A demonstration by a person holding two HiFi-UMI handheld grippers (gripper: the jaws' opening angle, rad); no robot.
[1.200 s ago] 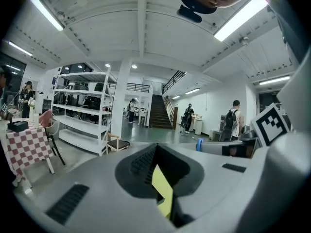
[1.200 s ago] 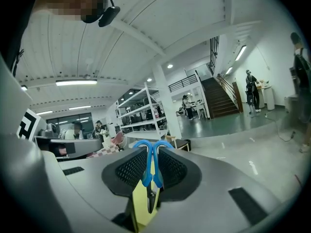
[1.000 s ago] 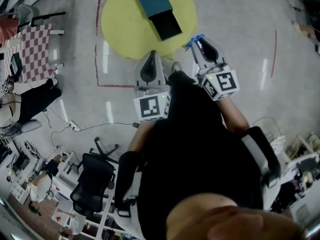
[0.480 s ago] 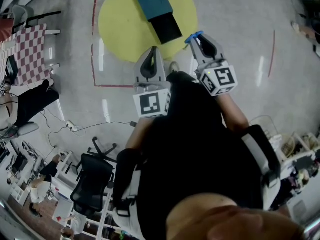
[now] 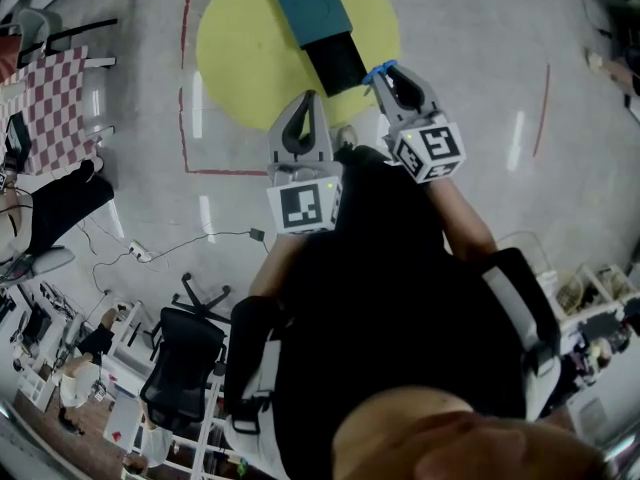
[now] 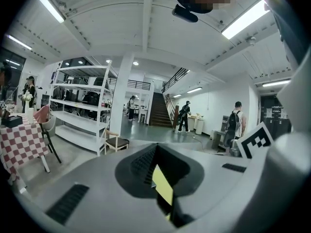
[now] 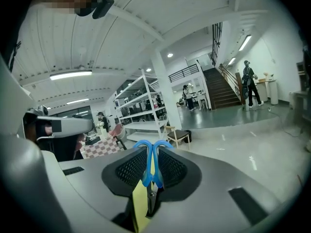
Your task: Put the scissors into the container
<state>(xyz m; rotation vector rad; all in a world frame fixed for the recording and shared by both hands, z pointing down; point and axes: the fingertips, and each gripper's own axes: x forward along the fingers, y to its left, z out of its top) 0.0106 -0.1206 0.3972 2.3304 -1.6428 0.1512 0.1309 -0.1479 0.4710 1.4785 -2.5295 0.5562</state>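
Note:
In the head view, a teal box (image 5: 309,2) lies on a round yellow table (image 5: 240,53), with its black open tray (image 5: 336,64) pulled out towards me. My right gripper (image 5: 386,76) is shut on scissors with blue handles (image 5: 379,69), held just right of the tray's near corner. The right gripper view shows the blue handle loops (image 7: 151,152) sticking out between the closed jaws of the right gripper (image 7: 151,171). My left gripper (image 5: 305,100) hovers over the table's near edge, left of the tray. Its jaws are together with nothing in them, as the left gripper view (image 6: 156,164) also shows.
Red tape lines (image 5: 184,88) mark the grey floor around the table. A checkered table (image 5: 52,103) stands at the left, with a black office chair (image 5: 185,363) and a floor cable (image 5: 190,243) behind me. Shelving (image 6: 80,115) and people stand in the distance.
My right gripper with the scissors has moved a little left and forward, closer to the black tray. The left gripper has hardly moved.

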